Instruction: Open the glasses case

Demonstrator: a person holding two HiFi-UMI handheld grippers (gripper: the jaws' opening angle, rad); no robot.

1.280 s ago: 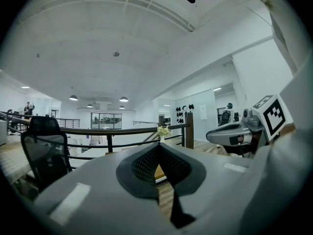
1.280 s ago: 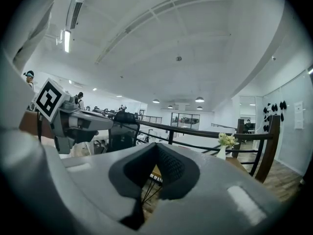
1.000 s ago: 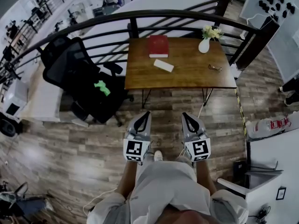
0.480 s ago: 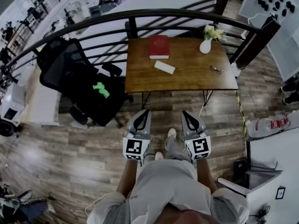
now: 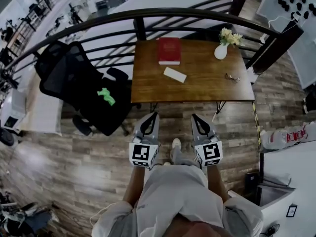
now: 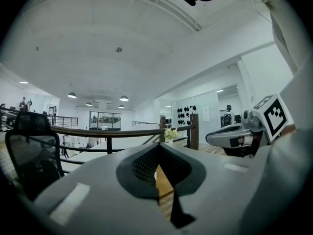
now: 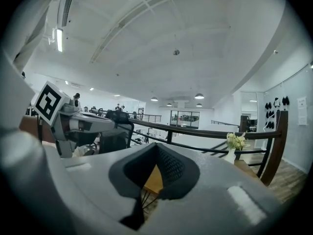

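Observation:
The white glasses case (image 5: 175,74) lies closed near the middle of the wooden table (image 5: 207,85), in front of a red book (image 5: 169,50). My left gripper (image 5: 155,114) and right gripper (image 5: 193,116) are held side by side over the floor, short of the table's near edge and pointing toward it. Both are shut with nothing between the jaws. In the left gripper view the jaws (image 6: 157,148) meet at their tips, as they do in the right gripper view (image 7: 157,148). The case does not show in either gripper view.
A white vase with flowers (image 5: 221,51) and a pair of glasses (image 5: 231,77) sit on the table's right side. A black office chair (image 5: 79,83) stands left of the table. A dark curved railing (image 5: 148,16) runs behind it. White cabinets (image 5: 291,167) stand at the right.
The table has drawn closer and sits lower in the head view as the person walks toward it. Both grippers keep the same pose, shut.

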